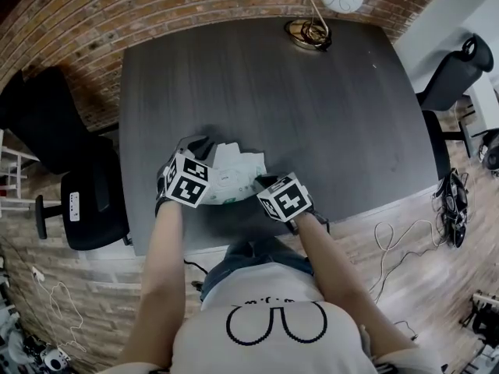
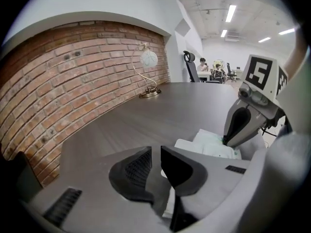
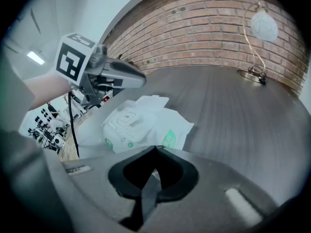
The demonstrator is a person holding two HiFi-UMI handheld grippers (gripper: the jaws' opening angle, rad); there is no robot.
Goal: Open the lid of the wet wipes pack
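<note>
- Closest in, the person's bare forearms run out to the near edge of the surface (image 1: 327, 107), one claw on each.
- The right claw (image 3: 155, 152) is clenched. Its tips meet on the near edge of the wet wipes pack (image 3: 146, 125), and a sliver of white shows pinched between them.
- In the left gripper view that claw's dark pad comes down onto the pack's soft wrapper.
- The left claw (image 2: 156, 161) is released. There is a narrow gap between its jaws with only grey surface showing through, and the pack's white edge lies just past its right jaw.
- Between the two claws the pack lies flat near the front edge of the surface, slightly askew.
- The pack is a soft, crinkled white pouch with green printed marks on its side.
- On top sits the lid (image 3: 127, 120), a rounded white rectangle lying flat and closed.
- At the pack's far end a white flap of wrapper sticks up.
- Beyond the pack there is dark grey surface, all bare.
- At the far edge stands a lamp (image 1: 310, 33) with a brass base, a curved stem and a white globe.
- Behind it is a brick wall (image 2: 58, 76).
- A black office chair (image 1: 66, 162) stands off to the left.
</note>
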